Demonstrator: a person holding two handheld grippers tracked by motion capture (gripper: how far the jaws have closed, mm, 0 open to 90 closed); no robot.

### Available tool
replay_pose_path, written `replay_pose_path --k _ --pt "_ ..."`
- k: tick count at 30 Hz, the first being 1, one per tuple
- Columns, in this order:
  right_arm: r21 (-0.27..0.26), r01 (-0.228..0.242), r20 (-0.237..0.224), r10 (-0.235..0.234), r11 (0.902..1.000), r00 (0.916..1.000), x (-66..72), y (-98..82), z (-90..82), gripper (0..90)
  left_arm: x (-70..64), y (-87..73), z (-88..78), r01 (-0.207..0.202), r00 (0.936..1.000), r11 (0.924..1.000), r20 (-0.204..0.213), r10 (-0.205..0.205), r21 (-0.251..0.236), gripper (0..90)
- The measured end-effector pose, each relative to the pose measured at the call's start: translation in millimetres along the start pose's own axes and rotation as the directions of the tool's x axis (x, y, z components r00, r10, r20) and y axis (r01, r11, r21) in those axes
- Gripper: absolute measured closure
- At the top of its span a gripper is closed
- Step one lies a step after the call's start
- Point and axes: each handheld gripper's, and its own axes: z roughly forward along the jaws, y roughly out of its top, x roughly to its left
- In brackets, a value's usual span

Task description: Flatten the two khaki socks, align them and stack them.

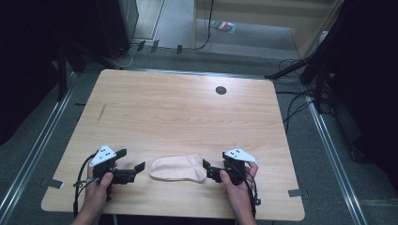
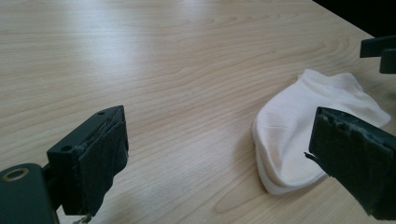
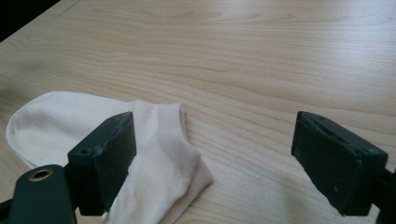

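Wood-grain tabletop carries the work. Left hand-held gripper and right hand-held gripper both stand open, empty, flanking the sock. Sock lies flat near the front edge, long axis left-right, toe toward the left hand-held gripper. Risk: a shallow pinch catching one layer, bunching the fabric

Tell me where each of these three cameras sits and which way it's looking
High view: above the person's side, facing forward and down on the table; both forearms, left gripper and right gripper flank the sock.
Left gripper view: rides the left gripper, looking low across the table; open jaws, sock at right.
Right gripper view: rides the right gripper; open jaws, sock under the left jaw.
Shared: all three show the sock and the table.
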Motion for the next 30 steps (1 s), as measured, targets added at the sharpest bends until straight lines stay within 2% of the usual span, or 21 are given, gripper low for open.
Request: replay_pose_path --k 5,16,24,30 --pt "-0.002 0.000 0.009 0.000 1.0000 1.0000 -4.4 0.2 -1.0 14.1 8.1 -0.2 -2.0 0.025 0.9995 0.9997 -0.016 -0.025 -0.001 5.4" --pt "-0.011 -0.009 0.031 0.009 0.9999 0.9995 -12.5 1.7 -5.5 14.2 22.4 -0.5 -7.2 0.035 0.9977 0.9994 -0.059 -0.035 -0.007 5.4" --pt "-0.025 -0.017 0.063 0.019 0.9995 0.9979 -27.5 2.5 -13.0 14.3 36.5 -1.2 -11.9 0.050 0.9942 0.9987 -0.094 -0.051 -0.011 5.4" --pt "-0.034 -0.034 0.101 0.038 0.9988 0.9941 -43.5 1.6 -22.2 14.4 53.6 -3.4 -21.0 0.081 0.9871 0.9963 -0.136 -0.084 -0.029 5.4"
